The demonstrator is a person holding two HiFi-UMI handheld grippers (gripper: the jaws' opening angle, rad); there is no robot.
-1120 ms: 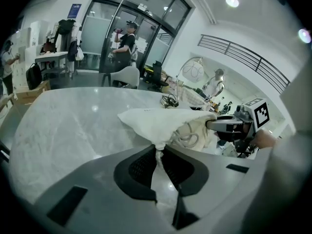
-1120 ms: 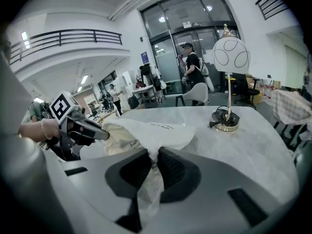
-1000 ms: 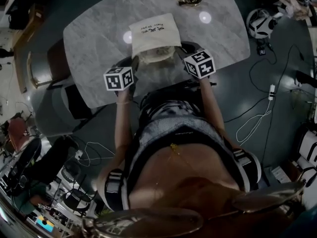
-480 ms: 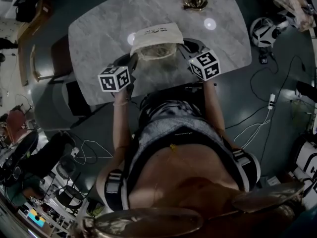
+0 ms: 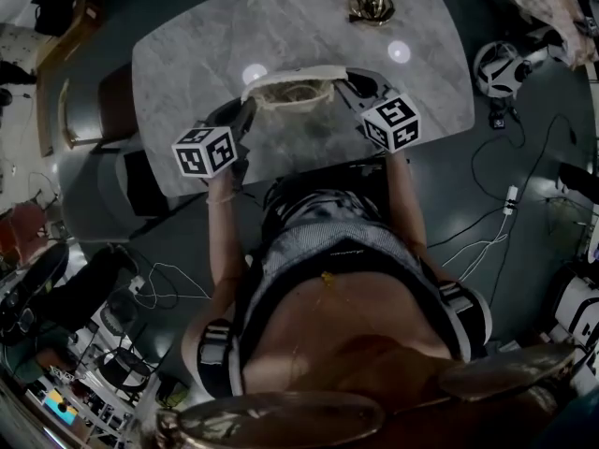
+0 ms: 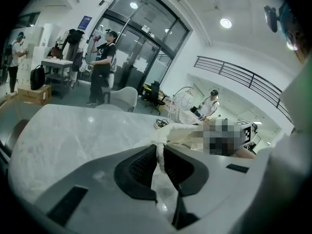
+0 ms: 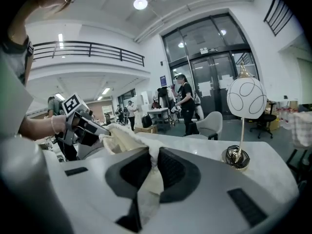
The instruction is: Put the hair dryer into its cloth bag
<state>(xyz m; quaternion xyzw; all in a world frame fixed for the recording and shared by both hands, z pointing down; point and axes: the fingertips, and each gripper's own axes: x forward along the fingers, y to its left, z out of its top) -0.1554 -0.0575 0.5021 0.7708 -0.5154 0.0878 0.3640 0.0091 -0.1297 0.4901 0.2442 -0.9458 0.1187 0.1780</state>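
Observation:
The cream cloth bag (image 5: pixel 288 90) hangs over the grey marble table (image 5: pixel 187 54), held up by its mouth between my two grippers. My left gripper (image 5: pixel 249 110) is shut on the bag's left rim, and its own view shows the cloth (image 6: pixel 162 156) pinched between the dark pads. My right gripper (image 5: pixel 344 86) is shut on the right rim, with cream fabric (image 7: pixel 152 177) squeezed between its pads. In the right gripper view the bag (image 7: pixel 122 136) stretches across to the left gripper (image 7: pixel 85 128). The bag bulges, but I cannot see the hair dryer itself.
A lamp with a coiled gold base (image 5: pixel 369 4) (image 7: pixel 237 158) and a round white shade (image 7: pixel 246 98) stands at the table's far side. Chairs (image 5: pixel 112 110) sit to the table's left. Cables (image 5: pixel 487 223) run over the floor to the right. People stand in the background.
Both grippers rose with the bag; its printed face, lying flat on the table before, has tipped up so that mostly the open rim shows. The left marker cube moved left.

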